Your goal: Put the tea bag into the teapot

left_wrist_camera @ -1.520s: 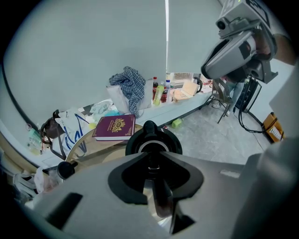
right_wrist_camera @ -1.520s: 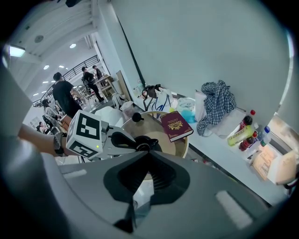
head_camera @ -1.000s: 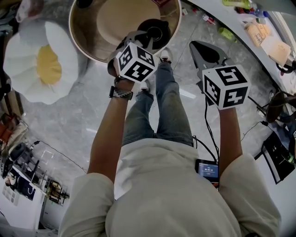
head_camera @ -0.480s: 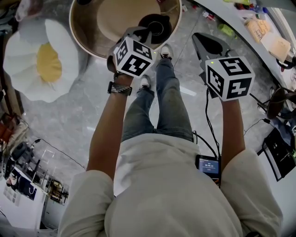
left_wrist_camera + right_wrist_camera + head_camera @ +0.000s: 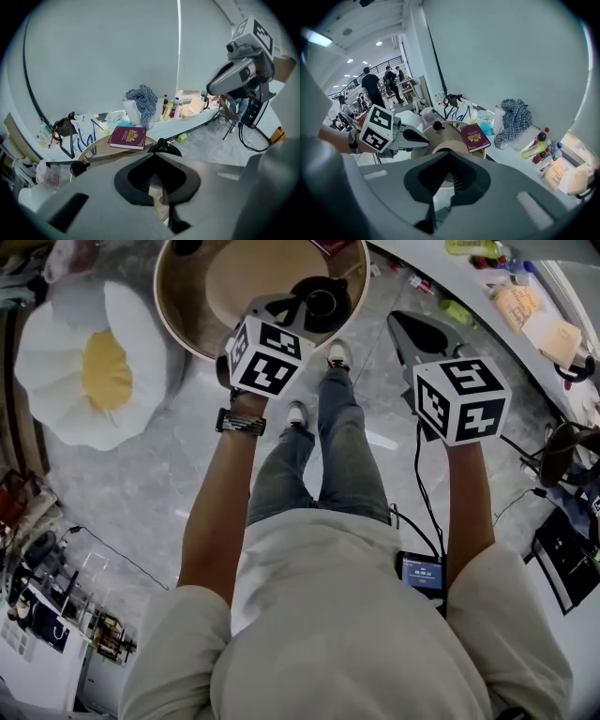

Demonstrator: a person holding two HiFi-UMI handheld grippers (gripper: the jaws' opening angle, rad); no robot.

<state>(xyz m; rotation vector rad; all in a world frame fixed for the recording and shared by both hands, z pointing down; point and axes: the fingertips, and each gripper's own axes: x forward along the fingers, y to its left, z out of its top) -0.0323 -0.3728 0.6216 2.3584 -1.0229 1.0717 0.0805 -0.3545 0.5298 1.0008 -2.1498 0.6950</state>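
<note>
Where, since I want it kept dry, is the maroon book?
In the left gripper view the maroon book lies flat on the round table, on its far side beyond the black teapot, with the checked cloth behind it.

left arm: stretched forward, bare forearm | left gripper (image 5: 287, 307): jaws together | right arm: stretched forward | right gripper (image 5: 424, 336): jaws together, nothing between | 2 grippers well apart, side by side
</note>
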